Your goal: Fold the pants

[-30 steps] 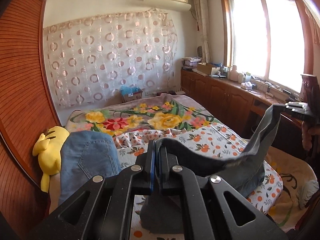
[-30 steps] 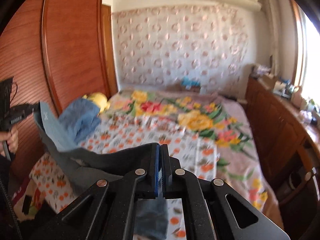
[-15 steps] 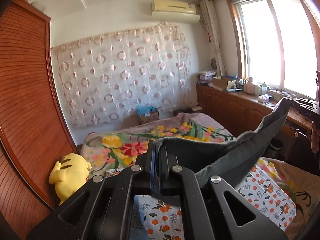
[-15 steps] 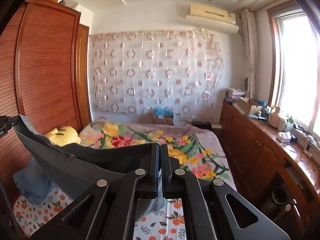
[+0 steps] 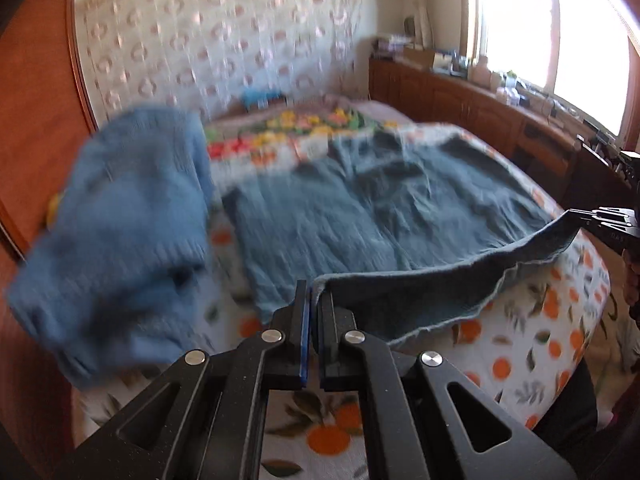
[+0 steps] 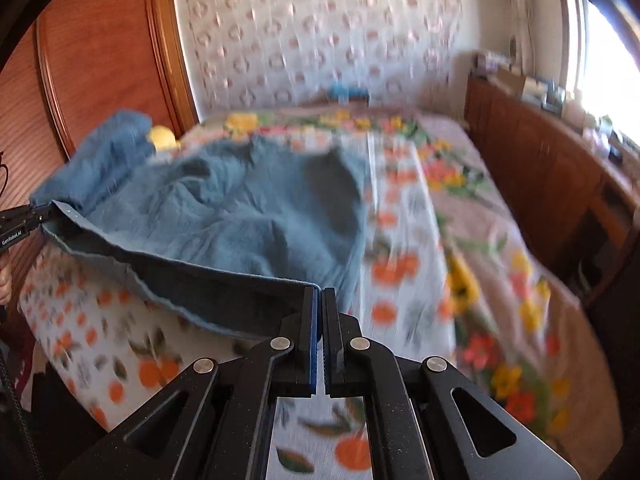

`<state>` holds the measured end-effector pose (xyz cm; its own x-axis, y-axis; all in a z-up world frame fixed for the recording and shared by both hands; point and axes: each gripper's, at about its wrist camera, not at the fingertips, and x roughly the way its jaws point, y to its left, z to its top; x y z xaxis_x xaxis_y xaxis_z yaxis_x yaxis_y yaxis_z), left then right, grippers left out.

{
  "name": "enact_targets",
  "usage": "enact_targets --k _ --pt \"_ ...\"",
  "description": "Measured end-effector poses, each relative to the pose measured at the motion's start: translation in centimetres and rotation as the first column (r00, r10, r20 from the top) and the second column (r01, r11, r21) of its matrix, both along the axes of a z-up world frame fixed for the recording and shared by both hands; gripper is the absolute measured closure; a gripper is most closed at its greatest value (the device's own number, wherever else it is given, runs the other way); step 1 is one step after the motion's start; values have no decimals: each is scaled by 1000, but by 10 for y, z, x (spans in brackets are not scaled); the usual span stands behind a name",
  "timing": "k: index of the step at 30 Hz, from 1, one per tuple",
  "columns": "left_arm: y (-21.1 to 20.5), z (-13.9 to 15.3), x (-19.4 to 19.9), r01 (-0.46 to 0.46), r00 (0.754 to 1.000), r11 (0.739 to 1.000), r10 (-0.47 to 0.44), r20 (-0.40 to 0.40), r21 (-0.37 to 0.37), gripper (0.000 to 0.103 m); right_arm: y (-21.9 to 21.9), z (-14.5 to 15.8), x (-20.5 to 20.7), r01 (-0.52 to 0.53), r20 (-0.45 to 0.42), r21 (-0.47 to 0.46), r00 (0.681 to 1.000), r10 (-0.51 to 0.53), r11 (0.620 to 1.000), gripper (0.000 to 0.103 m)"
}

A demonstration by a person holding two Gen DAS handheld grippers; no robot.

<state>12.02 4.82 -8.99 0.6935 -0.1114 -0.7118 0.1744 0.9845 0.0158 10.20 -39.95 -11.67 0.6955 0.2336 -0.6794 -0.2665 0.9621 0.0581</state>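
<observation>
Dark blue-grey pants (image 5: 380,208) lie spread across the orange-print bed sheet (image 5: 520,352), legs reaching toward the far end. Their near edge hangs lifted between both grippers. My left gripper (image 5: 313,300) is shut on the left corner of that edge. My right gripper (image 6: 320,300) is shut on the other corner; it also shows at the right edge of the left wrist view as the right gripper (image 5: 592,220). In the right wrist view the pants (image 6: 240,216) stretch left to the left gripper (image 6: 36,216). Both views are motion-blurred.
A lighter blue folded garment (image 5: 120,232) lies on the bed's left side, next to a yellow plush toy (image 6: 162,136). A wooden wardrobe (image 6: 100,48) stands left, a wooden cabinet (image 5: 460,100) runs under the window on the right. A floral blanket (image 6: 460,184) covers the far bed.
Both grippers rose with the pants, then dropped sharply toward the bed. The pants, hanging between them before, now lie spread over the sheet with only the near edge lifted.
</observation>
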Motion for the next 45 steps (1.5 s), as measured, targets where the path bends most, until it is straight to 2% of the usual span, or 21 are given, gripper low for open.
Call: enact_targets --k 7,15,22,31,38,43,45 --pt "-4 -14 -12 -15 1000 1000 16 -25 16 99 -14 4 -9 -2 11 40 1000 1 999 101" --pt "6 -13 -35 -3 1000 999 3 3 -33 99 -10 8 -30 -5 49 70 999 1 998 101" --pt "2 -20 -48 17 1000 999 -17 -12 -32 99 -18 -7 -49 13 23 86 1000 -15 996 102" --pt "6 -23 -52 21 999 999 -21 -24 -31 97 -22 1 -65 12 24 85 1000 -14 996 101" --pt "14 -19 -59 8 999 999 -10 -41 -54 85 -25 7 -62 10 9 83 1000 -11 996 99" --pt "17 -11 -70 4 1000 998 -5 -20 -63 80 -28 17 -68 11 33 74 999 -13 997 98" --pt "18 -7 -73 -3 1000 998 3 -4 -63 70 -27 22 -70 13 48 68 999 -16 998 98"
